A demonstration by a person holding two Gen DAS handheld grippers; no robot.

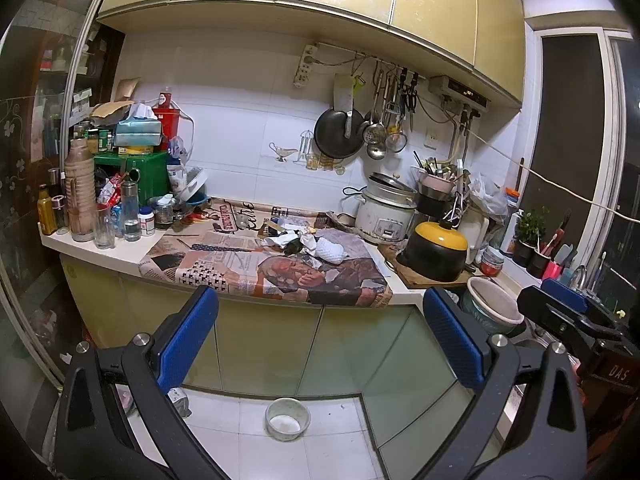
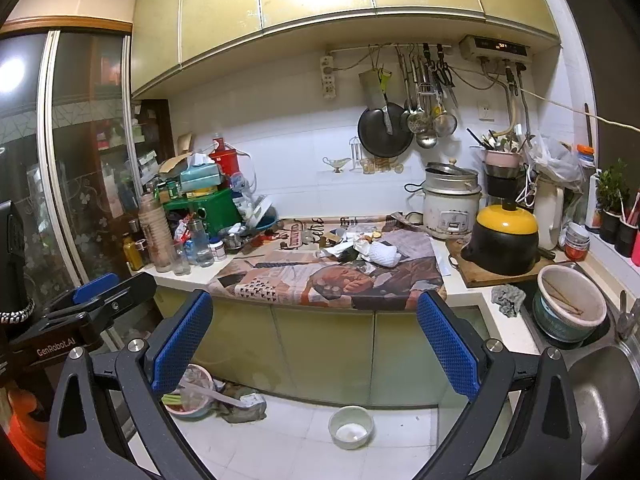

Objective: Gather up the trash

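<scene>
Trash (image 1: 308, 242) is lying in a crumpled heap of paper, wrappers and a white wad near the middle of the newspaper (image 1: 248, 264) that is covering the counter (image 1: 100, 254), and you are holding both grippers well back from it, out over the floor in front of the cabinets. Your left gripper (image 1: 320, 336) is standing wide apart with nothing between its blue pads, and your right gripper (image 2: 314, 338) is doing the same, equally empty; each one is showing at the edge of the other's view, so they are hanging side by side at about counter-edge height. From here the step in hand looks like the first approach, so you are best bringing one gripper straight in over the counter edge toward the white wad (image 2: 383, 255), which is sitting on top and nearest the right of the heap. Keep the jaws wide until the pads are straddling it, since soft paper is likely to squash and slip out if you are pinching only a corner. Watch the black pot (image 2: 502, 244) with the yellow lid on the board just right of the newspaper, and the bottles (image 2: 188, 246) crowding the left end. No bin is showing clearly, though a bowl (image 2: 351, 426) is sitting on the floor below.
</scene>
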